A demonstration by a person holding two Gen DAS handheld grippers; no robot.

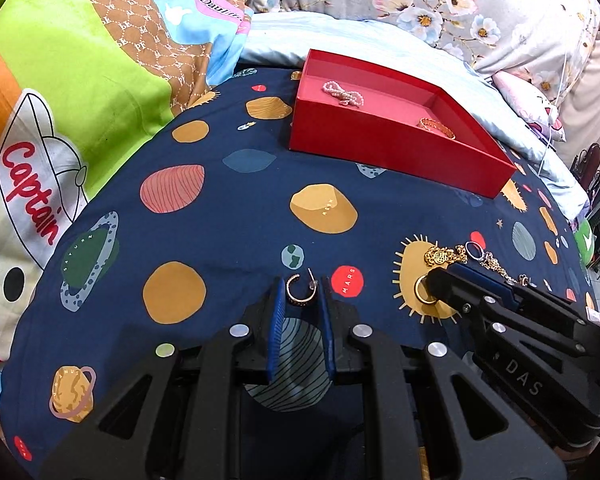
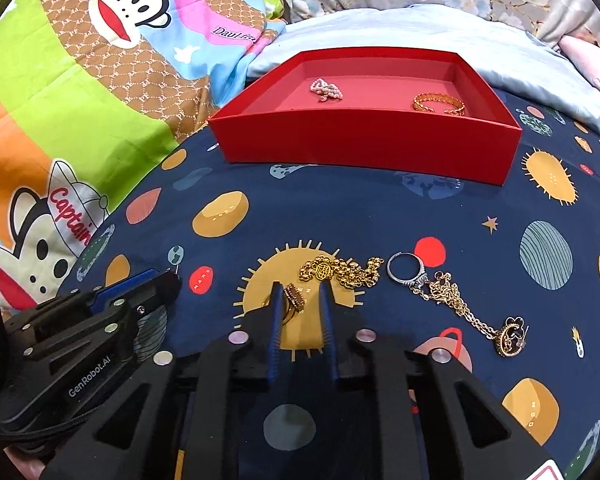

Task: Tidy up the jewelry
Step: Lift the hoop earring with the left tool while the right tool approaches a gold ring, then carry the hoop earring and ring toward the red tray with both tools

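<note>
Straddling a gold hoop earring (image 1: 299, 291) on the planet-print bedsheet (image 1: 236, 216), my left gripper (image 1: 301, 294) stands spread, the hoop's gap facing right and its post tilted up. My right gripper (image 2: 302, 300) is likewise spread around a gold ring (image 2: 291, 303) standing on edge. Just beyond lie a gold chain (image 2: 342, 272), stretched left to right, and a silver ring (image 2: 407, 269). Farther back, the red box (image 2: 364, 148) holds a pearl piece (image 2: 326, 89) and a gold bangle (image 2: 438, 104).
</note>
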